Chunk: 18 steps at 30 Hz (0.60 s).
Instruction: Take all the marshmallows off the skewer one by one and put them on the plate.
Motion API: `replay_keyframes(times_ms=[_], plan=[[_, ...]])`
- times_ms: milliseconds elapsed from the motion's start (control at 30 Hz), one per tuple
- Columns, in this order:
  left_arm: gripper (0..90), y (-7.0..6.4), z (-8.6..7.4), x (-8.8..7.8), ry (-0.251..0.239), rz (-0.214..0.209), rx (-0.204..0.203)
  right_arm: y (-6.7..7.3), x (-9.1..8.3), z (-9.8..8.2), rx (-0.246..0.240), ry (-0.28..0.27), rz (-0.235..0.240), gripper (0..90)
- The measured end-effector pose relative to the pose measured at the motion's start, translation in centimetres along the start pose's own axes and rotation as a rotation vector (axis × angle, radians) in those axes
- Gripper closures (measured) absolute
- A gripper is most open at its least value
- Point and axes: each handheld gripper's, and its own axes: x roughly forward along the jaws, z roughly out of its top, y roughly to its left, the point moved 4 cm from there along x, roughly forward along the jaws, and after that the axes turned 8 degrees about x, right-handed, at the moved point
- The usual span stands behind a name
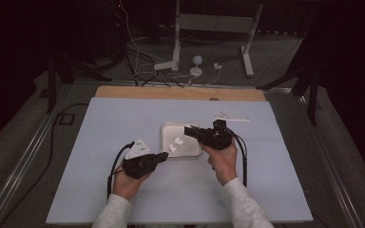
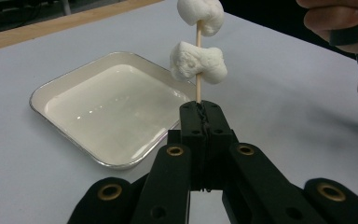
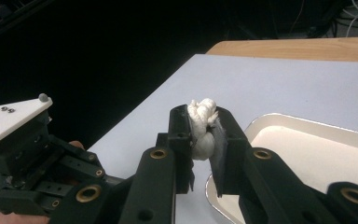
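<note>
My left gripper [image 2: 201, 108] is shut on the lower end of a thin wooden skewer [image 2: 197, 87] that stands upright. Two white marshmallows are threaded on it, one low [image 2: 198, 63] and one near the top [image 2: 200, 12]. In the high view the left gripper [image 1: 162, 156] sits at the front left corner of a white square tray [image 1: 167, 129]. My right gripper [image 3: 200, 120] is shut on a squashed white marshmallow [image 3: 201, 130], held above the tray's left rim [image 3: 279, 117]. In the high view the right gripper [image 1: 188, 130] points left over the tray.
A pale blue mat [image 1: 123, 118] covers the table, with a wooden strip [image 1: 180, 92] along the far edge. A small white piece [image 1: 232, 118] lies on the mat behind the right hand. Beyond the table stand frame legs and cables [image 1: 171, 66] on the floor.
</note>
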Motion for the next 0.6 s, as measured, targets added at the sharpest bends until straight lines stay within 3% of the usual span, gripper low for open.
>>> replay_keyframes(times_ms=[600], plan=[[90.0, 0.4, 0.0, -0.5, 0.007, 0.005, 0.015, -0.4, -0.4, 1.2, -0.016, -0.030, -0.034, 81.3]])
